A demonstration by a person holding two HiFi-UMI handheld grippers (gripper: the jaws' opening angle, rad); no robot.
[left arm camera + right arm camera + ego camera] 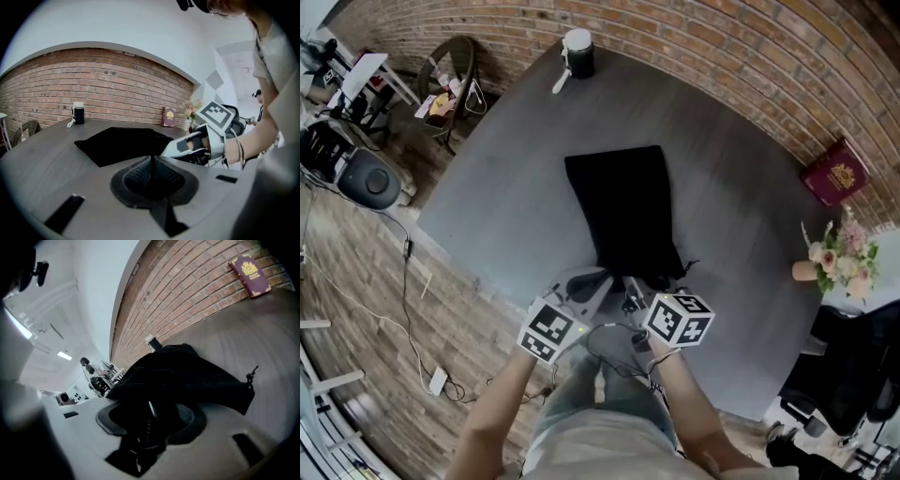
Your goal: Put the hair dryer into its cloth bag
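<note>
Cloth bag point(623, 211), black, clamped in right tongs point(150, 411); left tongs point(151, 164) together, empty.

Studio: brick wall point(722, 56), cabled equipment point(366, 178)

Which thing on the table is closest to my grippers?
The black cloth bag, its near end right at them; the red book and white-capped canister stand at the table's far edge.

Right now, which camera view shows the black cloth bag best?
The head view: almost the whole cloth bag lies in outline on the grey table. The left gripper view shows it low and foreshortened, its near end behind the right gripper. The right gripper view sees only its near end, close and dark.
</note>
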